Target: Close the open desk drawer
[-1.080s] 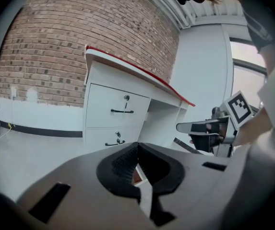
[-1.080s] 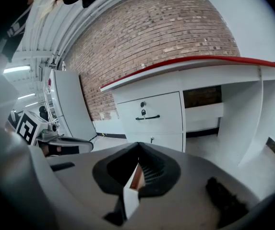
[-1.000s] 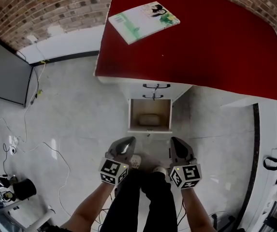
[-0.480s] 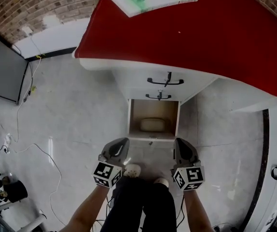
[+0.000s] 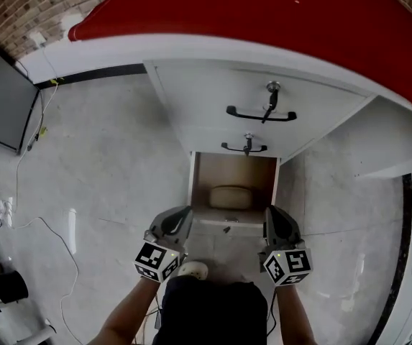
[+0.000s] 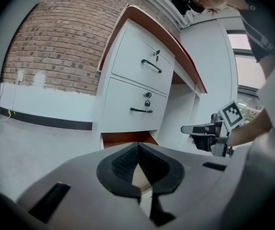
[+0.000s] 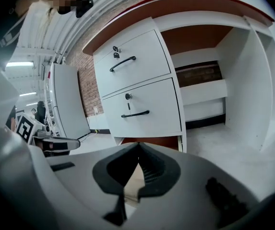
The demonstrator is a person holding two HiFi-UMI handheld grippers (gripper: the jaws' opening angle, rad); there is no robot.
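White-fronted open bottom drawer (image 5: 227, 222) of red-topped desk (image 5: 263, 13) now nearer than 1 s ago, just ahead of left gripper (image 5: 180, 218), right gripper (image 5: 275, 218); both jaw pairs together, empty. Push not yet begun.

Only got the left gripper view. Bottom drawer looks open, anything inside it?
Observer: Yes. The head view shows a pale oblong object lying in the open drawer.
Operator: Right gripper's jaws?
Observer: Its own view shows the right gripper shut, with nothing between the jaws.
Operator: Where are both grippers relative to the drawer?
Observer: From above, the left gripper sits at the drawer front's left corner and the right at its right corner. Contact is unclear.
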